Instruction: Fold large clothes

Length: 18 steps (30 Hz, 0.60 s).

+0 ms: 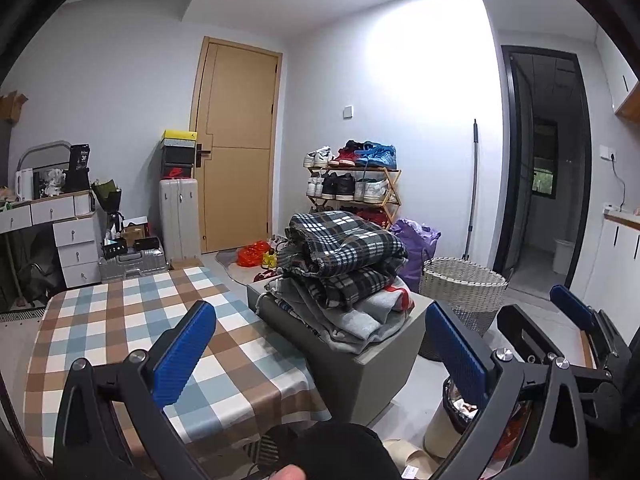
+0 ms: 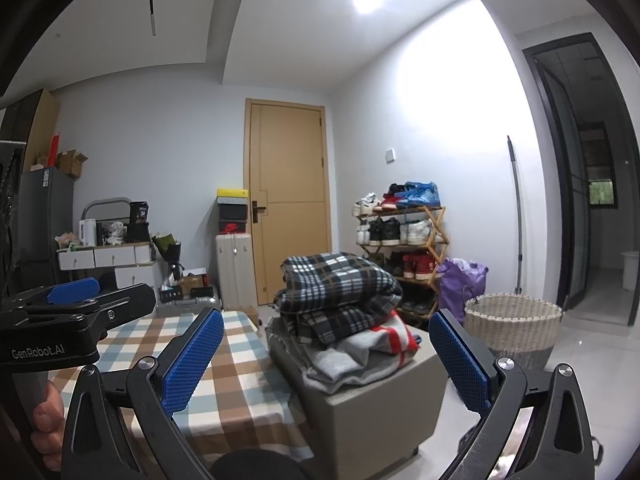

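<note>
A pile of clothes sits on a grey cube stool [image 1: 360,380] [image 2: 384,404]. On top lies a dark plaid fleece [image 1: 344,248] [image 2: 336,284], over grey sweatshirts [image 1: 360,320] [image 2: 344,364] and a red-and-white piece [image 2: 394,334]. Left of the stool stands a table under a brown, blue and white checked cloth [image 1: 120,320] [image 2: 236,384]. My left gripper [image 1: 320,344] is open and empty, short of the pile. My right gripper [image 2: 326,356] is also open and empty. Each view catches one blue pad of the other gripper's fingers [image 1: 572,306] [image 2: 74,290], and a hand [image 2: 44,420] holds the left one.
A woven laundry basket [image 1: 464,284] [image 2: 514,324] stands right of the stool, with a purple bag [image 1: 416,240] and a shoe rack [image 1: 352,184] behind. A lined bin [image 1: 452,412] is low on the right. Suitcases [image 1: 180,220], white drawers [image 1: 76,240] and a wooden door [image 1: 240,140] line the far wall.
</note>
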Motion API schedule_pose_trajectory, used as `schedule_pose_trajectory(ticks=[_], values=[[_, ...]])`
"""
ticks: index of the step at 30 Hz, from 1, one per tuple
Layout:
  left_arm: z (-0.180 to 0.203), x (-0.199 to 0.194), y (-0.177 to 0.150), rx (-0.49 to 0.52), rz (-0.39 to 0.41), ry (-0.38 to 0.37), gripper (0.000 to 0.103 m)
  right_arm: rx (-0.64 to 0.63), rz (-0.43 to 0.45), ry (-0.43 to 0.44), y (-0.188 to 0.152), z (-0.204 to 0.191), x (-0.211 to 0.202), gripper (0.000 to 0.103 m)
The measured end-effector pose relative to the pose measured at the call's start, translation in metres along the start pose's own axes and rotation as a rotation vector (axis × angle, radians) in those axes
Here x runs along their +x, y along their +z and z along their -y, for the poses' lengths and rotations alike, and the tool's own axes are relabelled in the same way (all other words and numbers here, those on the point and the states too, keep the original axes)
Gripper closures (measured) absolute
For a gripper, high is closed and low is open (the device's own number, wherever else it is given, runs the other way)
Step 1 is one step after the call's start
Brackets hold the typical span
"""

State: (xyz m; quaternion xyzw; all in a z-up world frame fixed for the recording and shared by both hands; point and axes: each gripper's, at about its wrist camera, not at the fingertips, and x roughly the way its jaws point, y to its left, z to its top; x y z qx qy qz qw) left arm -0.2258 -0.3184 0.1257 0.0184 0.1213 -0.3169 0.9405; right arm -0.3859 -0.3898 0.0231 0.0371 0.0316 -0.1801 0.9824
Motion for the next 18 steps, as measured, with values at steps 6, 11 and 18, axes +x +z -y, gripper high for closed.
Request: schedule_pose_trajectory(ticks=[6, 11, 18], values=[[0.000, 0.003, -0.001, -0.004, -0.010, -0.003, 0.001, 0.003, -0.002, 0.001, 0.000, 0.000, 0.000, 0.000], [-0.001, 0.006, -0.003, -0.011, -0.027, -0.009, 0.001, 0.010, -0.012, 0.003, -0.004, -0.001, 0.001, 0.000], [-0.002, 0.012, -0.007, 0.022, -0.010, 0.033, 0.001, 0.016, -0.046, -0.010, -0.014, -0.001, 0.016, 0.000]])
